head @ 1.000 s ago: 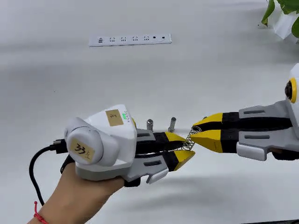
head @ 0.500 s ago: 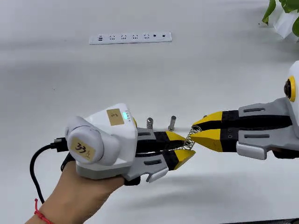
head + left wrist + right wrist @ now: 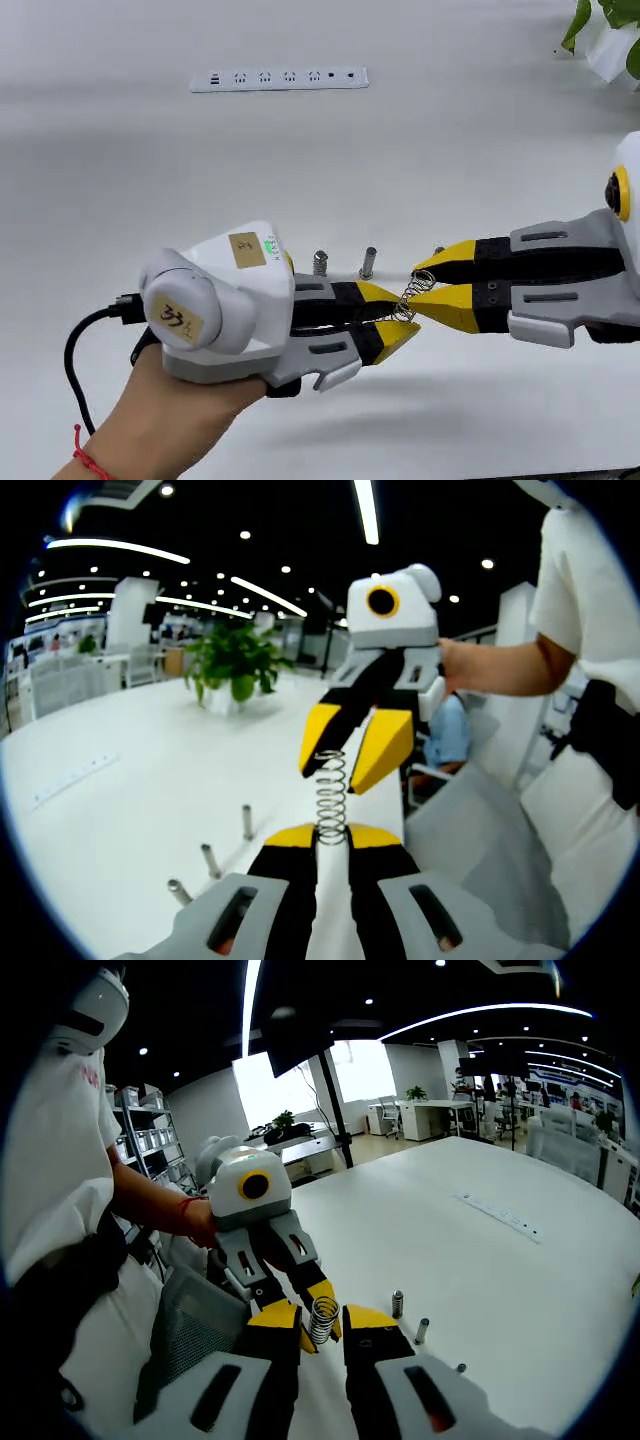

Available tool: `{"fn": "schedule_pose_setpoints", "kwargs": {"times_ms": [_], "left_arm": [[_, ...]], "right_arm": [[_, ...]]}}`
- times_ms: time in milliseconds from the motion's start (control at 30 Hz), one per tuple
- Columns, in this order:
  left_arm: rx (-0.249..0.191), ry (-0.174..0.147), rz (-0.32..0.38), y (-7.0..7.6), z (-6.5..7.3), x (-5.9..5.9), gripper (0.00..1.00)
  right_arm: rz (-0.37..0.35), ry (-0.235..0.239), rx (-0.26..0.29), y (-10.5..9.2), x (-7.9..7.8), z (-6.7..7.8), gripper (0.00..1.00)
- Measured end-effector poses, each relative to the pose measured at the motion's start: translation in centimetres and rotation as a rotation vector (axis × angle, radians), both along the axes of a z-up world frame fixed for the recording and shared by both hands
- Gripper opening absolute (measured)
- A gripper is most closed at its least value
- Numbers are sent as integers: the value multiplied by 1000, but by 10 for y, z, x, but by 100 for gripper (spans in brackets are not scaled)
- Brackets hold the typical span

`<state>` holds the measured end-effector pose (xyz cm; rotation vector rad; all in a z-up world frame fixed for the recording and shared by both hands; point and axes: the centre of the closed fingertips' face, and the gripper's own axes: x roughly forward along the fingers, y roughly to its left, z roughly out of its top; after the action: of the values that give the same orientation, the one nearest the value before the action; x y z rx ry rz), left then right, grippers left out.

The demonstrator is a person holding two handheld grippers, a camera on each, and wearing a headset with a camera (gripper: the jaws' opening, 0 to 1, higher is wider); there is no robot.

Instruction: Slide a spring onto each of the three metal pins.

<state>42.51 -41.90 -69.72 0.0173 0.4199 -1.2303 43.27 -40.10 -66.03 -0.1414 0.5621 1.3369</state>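
Note:
A small metal spring (image 3: 411, 296) spans the gap between the two grippers above the white table (image 3: 150, 170). My left gripper (image 3: 388, 315) comes in from the left and is shut on the spring's (image 3: 330, 795) near end. My right gripper (image 3: 416, 287) comes in from the right; its jaws stand slightly apart around the spring's (image 3: 322, 1320) far end. Three metal pins stand on the table behind the grippers: one (image 3: 320, 264) looks ribbed as if a spring sits on it, one (image 3: 368, 263) is bare, and one (image 3: 438, 250) peeks out behind the right gripper.
A white power strip (image 3: 279, 82) lies at the far side of the table. Green plant leaves (image 3: 600, 20) hang in at the far right corner. A black cable (image 3: 75, 350) trails from the left gripper's rear.
The right gripper's jaws have parted a little and drawn back slightly to the right. The spring now shows stretched out longer between the two grippers. The left gripper has stayed put.

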Motion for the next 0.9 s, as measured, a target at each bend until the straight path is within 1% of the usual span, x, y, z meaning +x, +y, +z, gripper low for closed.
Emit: {"fn": "schedule_pose_setpoints", "kwargs": {"times_ms": [100, 133, 167, 267, 300, 333, 367, 400, 467, 500, 533, 567, 633, 700, 767, 900], "left_arm": [[-1, -1, -5, -1, 0, -1, 10], [0, -2, -9, -1, 0, -1, 10], [0, -3, -10, -1, 0, -1, 10], [-4, -5, -11, -2, 1, -1, 10], [-4, -6, -11, -2, 1, -1, 10], [-4, -6, -12, -2, 1, -1, 10], [-6, -7, -15, -2, 1, -1, 10], [-6, -8, -16, -2, 1, -2, 10], [-4, -11, -21, -2, 1, -2, 10], [-3, -12, -21, -2, 1, -2, 10], [-5, -12, -21, -2, 1, -2, 10], [-7, -12, -20, -2, 1, -2, 10], [-9, -13, -22, -3, 1, -2, 10], [-9, -16, -25, -3, 2, -2, 10], [-11, -16, -26, -3, 2, -2, 10], [-15, -19, -26, -3, 2, -1, 10]], "right_arm": [[48, -23, -38, -2, -1, 3, 20], [80, -36, -67, -4, -1, 3, 21], [106, -50, -83, -5, -1, 4, 22], [185, -62, -138, -5, -3, 7, 23], [229, -78, -168, -4, -4, 6, 24], [252, -85, -184, -4, -4, 6, 24], [291, -98, -219, -4, -4, 4, 25], [315, -108, -238, -3, -4, 3, 25], [376, -115, -284, -3, -5, 3, 25], [403, -121, -297, -2, -6, 3, 25], [443, -120, -319, -1, -10, 3, 25], [468, -120, -336, 0, -12, 2, 25], [521, -136, -379, 0, -13, -1, 25], [571, -138, -408, -2, -12, -4, 25], [594, -136, -421, -1, -12, -5, 25], [652, -153, -480, -3, -8, -12, 24]]}}
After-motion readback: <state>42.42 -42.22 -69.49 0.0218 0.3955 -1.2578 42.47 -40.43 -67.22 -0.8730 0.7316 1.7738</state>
